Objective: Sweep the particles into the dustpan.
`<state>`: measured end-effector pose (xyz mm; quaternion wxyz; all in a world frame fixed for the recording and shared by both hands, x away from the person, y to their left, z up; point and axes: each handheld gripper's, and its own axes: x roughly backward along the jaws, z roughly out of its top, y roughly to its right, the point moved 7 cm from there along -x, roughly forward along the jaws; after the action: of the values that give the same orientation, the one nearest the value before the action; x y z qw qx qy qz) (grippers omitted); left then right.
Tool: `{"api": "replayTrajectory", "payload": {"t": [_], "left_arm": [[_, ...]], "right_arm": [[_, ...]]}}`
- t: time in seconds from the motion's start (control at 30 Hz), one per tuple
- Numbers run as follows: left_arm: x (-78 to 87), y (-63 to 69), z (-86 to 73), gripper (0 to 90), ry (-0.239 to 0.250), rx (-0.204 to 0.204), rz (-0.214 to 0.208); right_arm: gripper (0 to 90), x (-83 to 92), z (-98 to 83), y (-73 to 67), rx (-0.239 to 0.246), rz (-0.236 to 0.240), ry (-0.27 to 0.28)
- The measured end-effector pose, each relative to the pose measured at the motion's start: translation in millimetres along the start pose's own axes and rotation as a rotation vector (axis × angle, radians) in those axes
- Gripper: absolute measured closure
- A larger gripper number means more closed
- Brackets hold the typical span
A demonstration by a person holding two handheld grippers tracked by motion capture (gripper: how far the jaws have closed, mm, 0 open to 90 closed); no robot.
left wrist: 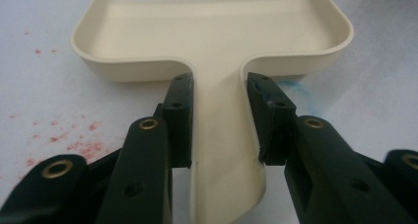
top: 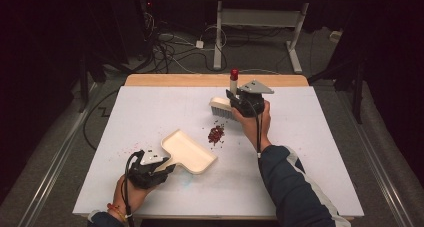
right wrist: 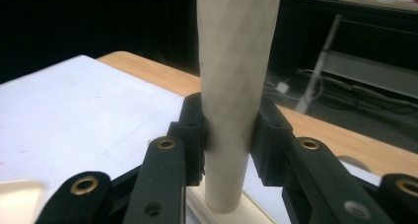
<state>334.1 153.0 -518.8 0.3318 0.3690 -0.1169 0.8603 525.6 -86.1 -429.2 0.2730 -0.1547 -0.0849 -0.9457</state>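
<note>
The crumbs [top: 216,134], a small red heap, lie near the middle of the worktop [top: 310,152], between the brush [top: 221,108] just beyond them and the dustpan [top: 189,151] to their near left. The brush stands with its bristles down at the far side of the heap, apart from it; its pale handle rises upright to a red tip. The right gripper [top: 239,101] has its jaws clamped on that handle low down, one pad on each side, as the right gripper view shows. The left gripper [top: 162,168] has its jaws clamped on the dustpan's flat handle, just behind the tray; the pan lies flat with its open edge turned away from the hand, toward the far side of the worktop and just left of the heap.

The step in hand looks like the sweep itself. To do it well, the pan's open lip should first face the heap and press flat on the worktop so nothing slips beneath it. The brush should come down behind the crumbs and draw them toward the pan in short, light strokes, bristles barely bent, since a hard flick would scatter them. Fine red specks [left wrist: 84,146] also dot the surface left of the pan and would need a later pass.
</note>
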Motion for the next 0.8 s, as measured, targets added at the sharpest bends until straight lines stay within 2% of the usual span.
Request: {"api": "replayTrajectory", "payload": {"t": [0.07,0.1,0.13,0.2,0.23,0.3,0.63,0.67,0.8], "left_arm": [[-3.1,1.5,1.9,63.5,-0.003,-0.001,0.007],[-4.2,2.3,3.0,63.4,-0.006,-0.007,0.010],[-5.2,3.3,4.4,63.4,-0.008,-0.010,0.013],[-8.3,5.7,7.9,63.4,-0.010,-0.012,0.017],[-9.1,6.4,8.8,63.4,-0.013,-0.017,0.020],[-11.6,8.2,11.0,63.4,-0.019,-0.019,0.022],[-27.2,18.1,17.7,63.4,-0.051,-0.026,0.026],[-28.9,18.5,18.4,63.4,-0.054,-0.024,0.027],[-34.6,20.6,21.3,63.4,-0.063,-0.013,0.030]], "right_arm": [[70.1,1.8,-1.4,-4.1,-0.005,0.011,-0.001],[70.1,3.4,-2.4,-7.8,0.013,0.009,-0.005],[70.1,6.4,-4.0,-15.4,0.024,0.033,-0.003],[70.1,8.6,-4.8,-18.5,0.018,0.041,0.001],[70.1,12.7,-6.7,-24.1,0.015,0.055,0.022],[70.0,15.3,-9.1,-29.4,0.018,0.062,0.018],[69.8,26.5,-14.3,-45.3,0.031,0.087,0.018],[69.8,29.6,-15.7,-49.9,0.017,0.094,0.022],[69.8,35.1,-18.8,-55.5,0.019,0.101,0.027]]}}
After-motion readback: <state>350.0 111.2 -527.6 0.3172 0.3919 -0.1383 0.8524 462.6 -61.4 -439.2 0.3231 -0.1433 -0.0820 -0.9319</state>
